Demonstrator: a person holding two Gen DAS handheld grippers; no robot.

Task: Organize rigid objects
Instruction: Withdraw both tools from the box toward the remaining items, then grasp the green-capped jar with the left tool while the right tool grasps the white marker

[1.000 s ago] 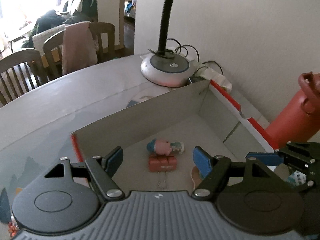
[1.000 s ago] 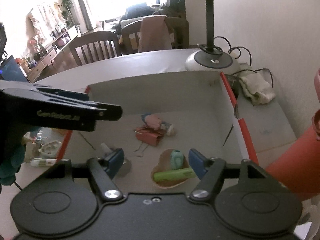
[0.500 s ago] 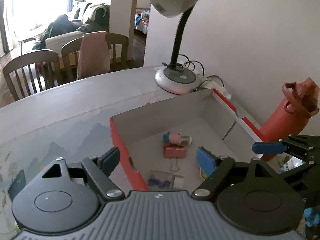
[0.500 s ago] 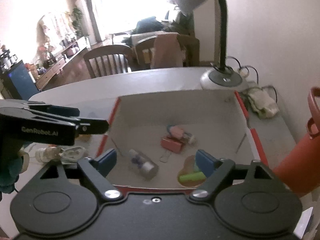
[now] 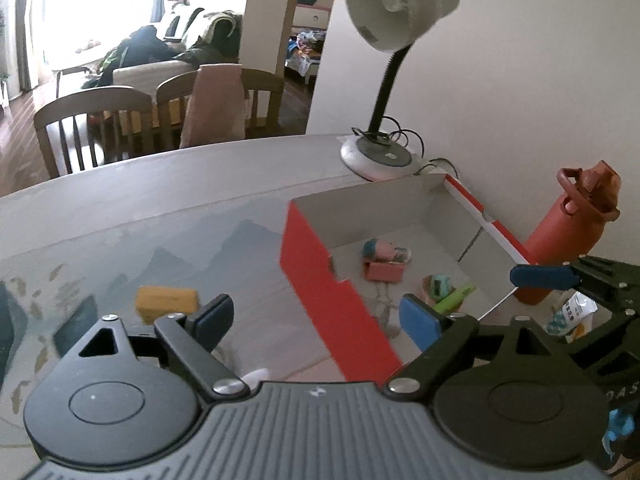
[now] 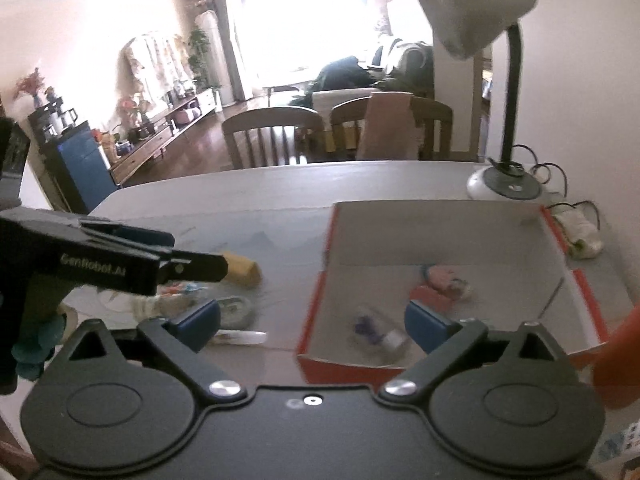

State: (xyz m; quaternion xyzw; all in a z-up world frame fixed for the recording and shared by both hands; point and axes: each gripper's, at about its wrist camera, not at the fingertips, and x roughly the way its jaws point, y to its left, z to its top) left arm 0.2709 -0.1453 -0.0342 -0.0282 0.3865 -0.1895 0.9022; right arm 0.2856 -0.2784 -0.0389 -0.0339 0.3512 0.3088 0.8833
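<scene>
A red cardboard box [image 5: 320,280] [image 6: 316,312] lies open on the table. Inside lie a small doll [image 5: 384,251], a pink binder clip [image 5: 383,271], a heart-shaped dish [image 5: 434,286] with a green tube [image 5: 454,298], and a small clear bottle [image 6: 384,334]. A yellow block [image 5: 166,302] [image 6: 242,273] lies on the table left of the box. My left gripper [image 5: 316,320] is open and empty, above the table at the box's left wall. My right gripper [image 6: 314,320] is open and empty, raised before the box's near edge.
A white desk lamp [image 5: 380,156] stands behind the box. An orange bottle [image 5: 568,232] stands to its right, by the wall. Small items, among them a white tube [image 6: 240,337], lie left of the box. Wooden chairs [image 6: 276,136] stand beyond the table.
Both grippers have pulled back and up from over the box and shifted left. The left table area with the yellow block has come into view. Both stay open and empty.
</scene>
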